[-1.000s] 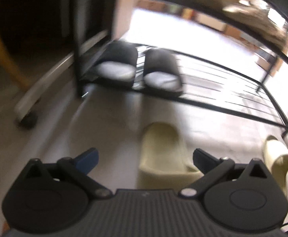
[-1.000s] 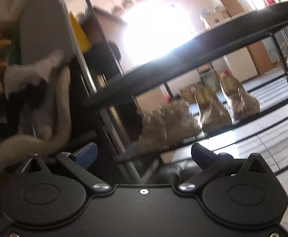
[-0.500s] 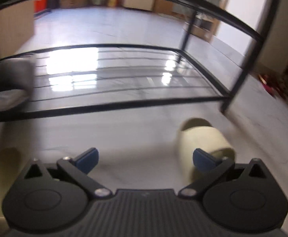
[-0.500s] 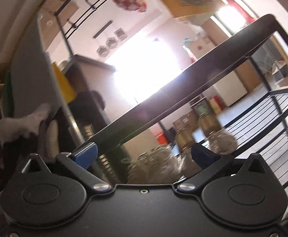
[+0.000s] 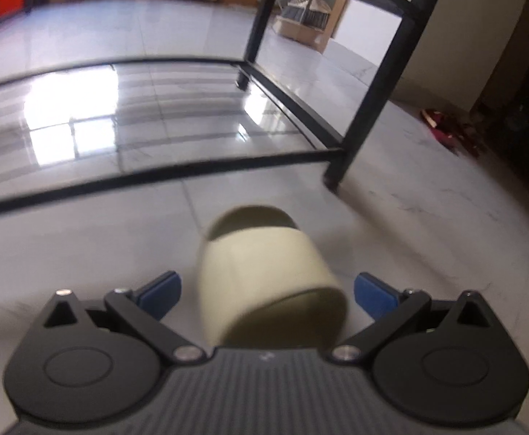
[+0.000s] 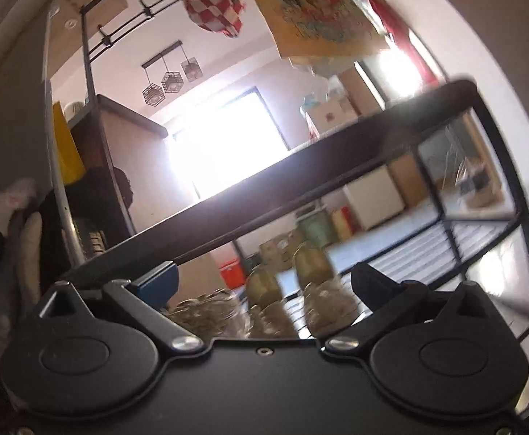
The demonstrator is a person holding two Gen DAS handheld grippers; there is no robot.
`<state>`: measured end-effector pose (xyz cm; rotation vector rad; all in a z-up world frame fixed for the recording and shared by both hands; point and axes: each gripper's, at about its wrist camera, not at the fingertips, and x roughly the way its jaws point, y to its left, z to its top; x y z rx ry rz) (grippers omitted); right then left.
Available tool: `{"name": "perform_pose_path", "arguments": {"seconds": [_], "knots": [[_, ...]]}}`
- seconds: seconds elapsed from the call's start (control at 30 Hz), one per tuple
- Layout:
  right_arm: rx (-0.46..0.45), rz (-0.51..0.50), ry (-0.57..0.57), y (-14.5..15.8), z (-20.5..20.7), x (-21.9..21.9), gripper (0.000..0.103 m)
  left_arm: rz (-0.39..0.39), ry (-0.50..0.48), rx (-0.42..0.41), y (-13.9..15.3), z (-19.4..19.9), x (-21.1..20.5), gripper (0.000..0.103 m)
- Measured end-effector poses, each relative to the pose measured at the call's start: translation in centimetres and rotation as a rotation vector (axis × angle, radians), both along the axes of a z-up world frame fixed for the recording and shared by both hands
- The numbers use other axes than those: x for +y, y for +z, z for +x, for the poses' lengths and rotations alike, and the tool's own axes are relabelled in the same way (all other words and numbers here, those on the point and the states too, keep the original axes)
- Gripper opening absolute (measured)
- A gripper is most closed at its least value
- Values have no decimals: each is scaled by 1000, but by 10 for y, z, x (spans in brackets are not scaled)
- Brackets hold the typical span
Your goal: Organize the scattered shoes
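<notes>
A cream slipper (image 5: 264,275) lies on the pale tiled floor in front of the black shoe rack (image 5: 351,152), toe toward the rack. My left gripper (image 5: 267,290) is open, and its blue pads flank the slipper's strap without touching it. In the right wrist view my right gripper (image 6: 262,284) is open and holds nothing, raised and pointing at the rack's upper shelf (image 6: 264,199). Several brownish furry shoes (image 6: 311,290) stand blurred on the middle shelf just beyond its fingertips.
The rack's bottom wire shelf (image 5: 119,108) shows no shoes in this view. A rack leg (image 5: 337,177) stands just right of the slipper. Red items (image 5: 445,127) lie at the far right wall. Hanging bags (image 6: 322,11) and clothes (image 6: 7,224) appear above and left.
The left gripper swung right from the first cream slipper and the black pair to the second cream slipper, now between its fingers. The right gripper tilted upward, the furry shoes sinking lower in its view.
</notes>
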<state>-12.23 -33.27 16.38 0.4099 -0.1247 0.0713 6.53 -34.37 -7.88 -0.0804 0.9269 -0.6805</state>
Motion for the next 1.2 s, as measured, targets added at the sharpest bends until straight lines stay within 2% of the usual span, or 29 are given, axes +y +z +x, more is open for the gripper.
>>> {"name": "perform_pose_path", "arguments": {"seconds": [0.07,0.23,0.33,0.47,0.8,0.97,1.2], "knots": [[-7,-28,-36,1,2,0,103,-2,1,12,-5,-1,-10,102],[45,0,-84,-3,14,-12,103,60,-10,-44,-8,-6,-26,102],[69,13,-158,-5,17,-17,103,84,33,-26,-13,-2,-29,102],[49,32,-213,-7,13,-20,103,137,34,-22,-21,1,-34,103],[89,46,-211,-12,21,-20,103,178,30,-29,-20,-2,-40,103],[103,23,-230,-11,22,-17,103,189,-18,-87,-24,-7,-45,103],[126,82,-220,-17,27,-25,103,150,-54,-77,-21,-7,-31,100]]}}
